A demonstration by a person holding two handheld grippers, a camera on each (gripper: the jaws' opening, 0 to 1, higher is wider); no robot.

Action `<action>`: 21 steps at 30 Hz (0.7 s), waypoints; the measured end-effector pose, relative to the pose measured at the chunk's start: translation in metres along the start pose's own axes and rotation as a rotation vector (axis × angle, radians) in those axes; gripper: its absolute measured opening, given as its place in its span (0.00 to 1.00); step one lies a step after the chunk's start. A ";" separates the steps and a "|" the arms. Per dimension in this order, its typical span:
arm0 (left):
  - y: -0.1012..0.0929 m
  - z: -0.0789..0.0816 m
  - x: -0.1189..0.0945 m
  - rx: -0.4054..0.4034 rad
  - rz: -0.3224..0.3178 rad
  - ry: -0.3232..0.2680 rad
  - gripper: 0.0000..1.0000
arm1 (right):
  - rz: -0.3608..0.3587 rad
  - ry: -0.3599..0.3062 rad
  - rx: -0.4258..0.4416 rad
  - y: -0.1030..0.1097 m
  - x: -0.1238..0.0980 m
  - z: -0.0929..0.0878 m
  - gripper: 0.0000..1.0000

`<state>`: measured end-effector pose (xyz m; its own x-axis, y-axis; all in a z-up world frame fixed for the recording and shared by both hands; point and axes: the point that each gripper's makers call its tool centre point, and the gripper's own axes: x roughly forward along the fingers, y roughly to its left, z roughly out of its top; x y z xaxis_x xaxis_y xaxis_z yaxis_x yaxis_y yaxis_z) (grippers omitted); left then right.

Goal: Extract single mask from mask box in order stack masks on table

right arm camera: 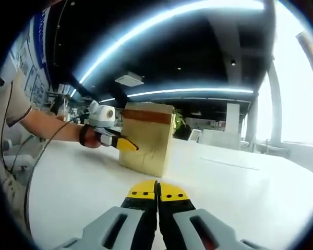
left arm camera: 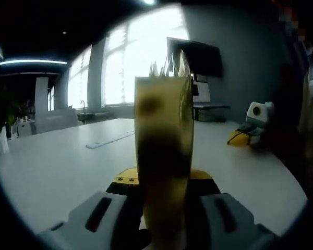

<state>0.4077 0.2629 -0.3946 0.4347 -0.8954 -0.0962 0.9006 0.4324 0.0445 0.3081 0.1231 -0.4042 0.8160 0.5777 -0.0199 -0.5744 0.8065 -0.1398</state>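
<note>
Left gripper clamps the tan cardboard mask box standing upright on the white table; right gripper, jaws pressed together, sits nearer, apart from it.

A dark monitor stands at the far right before bright windows. A long flat strip lies on the white table's far part. Ceiling light strips glow overhead.
</note>
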 end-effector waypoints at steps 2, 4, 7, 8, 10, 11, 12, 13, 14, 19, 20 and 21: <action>-0.005 -0.001 -0.004 0.004 0.010 0.010 0.19 | 0.001 0.002 -0.004 0.000 0.000 0.000 0.00; -0.009 -0.001 -0.009 0.001 0.024 0.011 0.19 | 0.001 -0.001 -0.004 0.000 0.000 0.000 0.00; -0.015 -0.001 -0.014 0.008 0.049 0.014 0.19 | 0.000 -0.004 -0.003 -0.001 -0.001 0.001 0.00; -0.016 -0.001 -0.017 0.005 0.061 0.014 0.19 | 0.000 -0.006 -0.003 -0.001 -0.001 0.001 0.00; -0.016 -0.002 -0.022 -0.018 0.090 0.013 0.19 | 0.002 -0.009 -0.004 -0.001 -0.001 0.001 0.00; -0.016 -0.002 -0.024 -0.022 0.101 0.013 0.19 | 0.003 -0.009 -0.004 -0.001 -0.001 0.002 0.00; -0.017 -0.002 -0.026 -0.023 0.105 0.013 0.19 | 0.003 -0.010 -0.004 -0.001 -0.001 0.002 0.00; -0.017 -0.003 -0.029 -0.027 0.119 0.014 0.19 | 0.004 -0.011 -0.004 -0.001 -0.001 0.002 0.00; -0.018 -0.003 -0.031 -0.030 0.127 0.014 0.19 | 0.004 -0.012 -0.004 -0.001 -0.001 0.002 0.00; -0.022 -0.004 -0.043 -0.052 0.174 0.014 0.18 | 0.014 -0.028 0.017 0.001 -0.002 0.006 0.00; -0.021 -0.005 -0.045 -0.066 0.192 0.011 0.18 | 0.014 -0.030 0.021 0.001 -0.002 0.006 0.00; -0.023 -0.005 -0.047 -0.074 0.201 0.008 0.18 | 0.011 -0.027 0.028 0.000 -0.001 0.006 0.00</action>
<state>0.3668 0.2961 -0.3956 0.6054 -0.7896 -0.1002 0.7929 0.6092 -0.0100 0.3064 0.1233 -0.3982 0.8076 0.5897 0.0056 -0.5854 0.8029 -0.1124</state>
